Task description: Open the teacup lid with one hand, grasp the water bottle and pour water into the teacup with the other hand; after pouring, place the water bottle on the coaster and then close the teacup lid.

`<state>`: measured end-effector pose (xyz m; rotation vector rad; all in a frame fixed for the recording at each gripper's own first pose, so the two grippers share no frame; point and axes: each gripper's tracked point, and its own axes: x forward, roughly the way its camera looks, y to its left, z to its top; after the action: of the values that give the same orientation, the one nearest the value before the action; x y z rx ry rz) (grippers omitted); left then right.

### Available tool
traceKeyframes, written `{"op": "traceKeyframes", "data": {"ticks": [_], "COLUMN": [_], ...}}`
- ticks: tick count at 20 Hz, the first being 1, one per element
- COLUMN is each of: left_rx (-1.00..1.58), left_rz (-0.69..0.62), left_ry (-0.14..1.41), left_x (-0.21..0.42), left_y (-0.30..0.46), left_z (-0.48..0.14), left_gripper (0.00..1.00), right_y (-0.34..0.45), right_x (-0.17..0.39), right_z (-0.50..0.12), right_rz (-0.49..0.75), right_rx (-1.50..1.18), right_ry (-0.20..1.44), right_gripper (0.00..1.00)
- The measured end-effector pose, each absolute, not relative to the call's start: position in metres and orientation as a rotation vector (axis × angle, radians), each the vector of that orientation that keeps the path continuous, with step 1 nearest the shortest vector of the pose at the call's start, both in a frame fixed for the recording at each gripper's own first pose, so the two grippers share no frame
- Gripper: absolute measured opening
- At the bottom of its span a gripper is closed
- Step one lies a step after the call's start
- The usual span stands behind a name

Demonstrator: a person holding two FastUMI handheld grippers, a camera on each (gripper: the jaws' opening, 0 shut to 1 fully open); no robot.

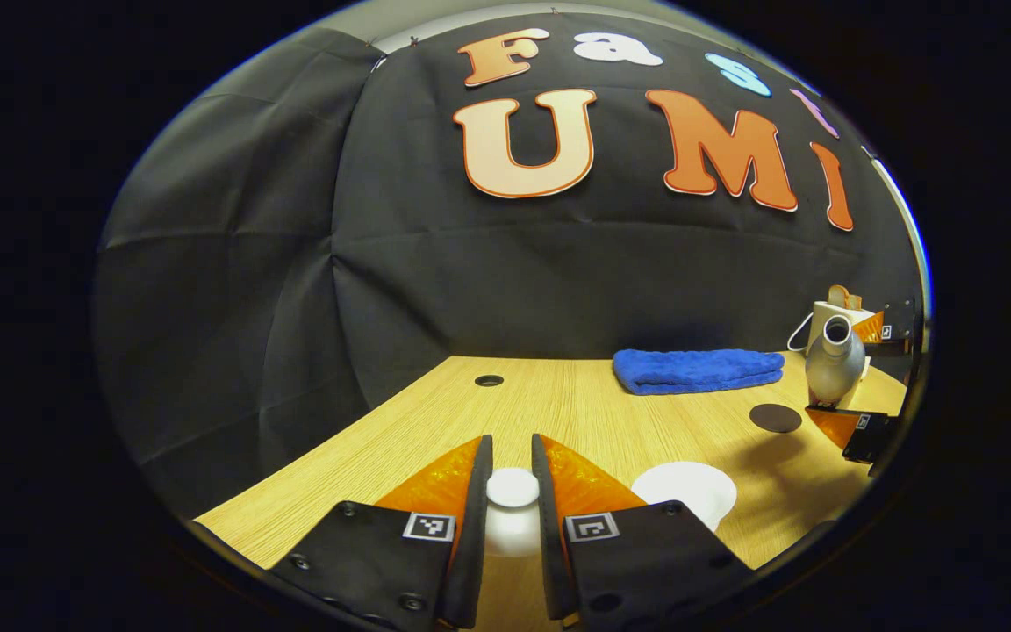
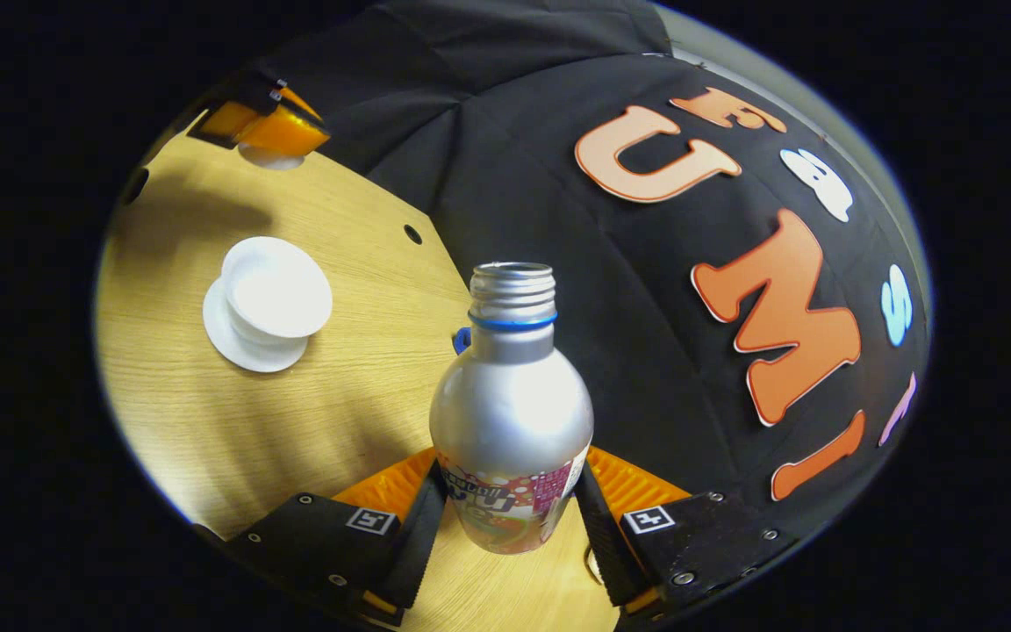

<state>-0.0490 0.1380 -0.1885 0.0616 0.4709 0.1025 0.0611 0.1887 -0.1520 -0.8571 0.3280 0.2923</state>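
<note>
My left gripper (image 1: pixel 512 491) is clamped narrowly on the teacup lid (image 1: pixel 512 488); my right gripper (image 2: pixel 510 518) grips the uncapped water bottle (image 2: pixel 512 412), tilted above the table (image 2: pixel 295 421).

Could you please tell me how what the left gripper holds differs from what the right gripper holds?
The left gripper holds the small white teacup lid by its knob; the right gripper holds the taller silver water bottle by its body. The lid is plain; the bottle carries a colourful label and a blue neck ring. Both are clamped between two fingers above the wooden table.
</note>
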Motion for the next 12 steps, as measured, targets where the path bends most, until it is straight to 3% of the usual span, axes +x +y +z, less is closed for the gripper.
{"op": "traceKeyframes", "data": {"ticks": [12], "left_rx": [0.027], "left_rz": [0.142], "left_ry": [0.473], "left_x": [-0.062], "left_y": [0.175], "left_z": [-0.193], "left_gripper": [0.32], "right_y": [0.211], "right_x": [0.07], "right_z": [-0.147], "right_rz": [0.353], "right_rx": [-1.194], "right_ry": [0.238], "right_gripper": [0.79]}}
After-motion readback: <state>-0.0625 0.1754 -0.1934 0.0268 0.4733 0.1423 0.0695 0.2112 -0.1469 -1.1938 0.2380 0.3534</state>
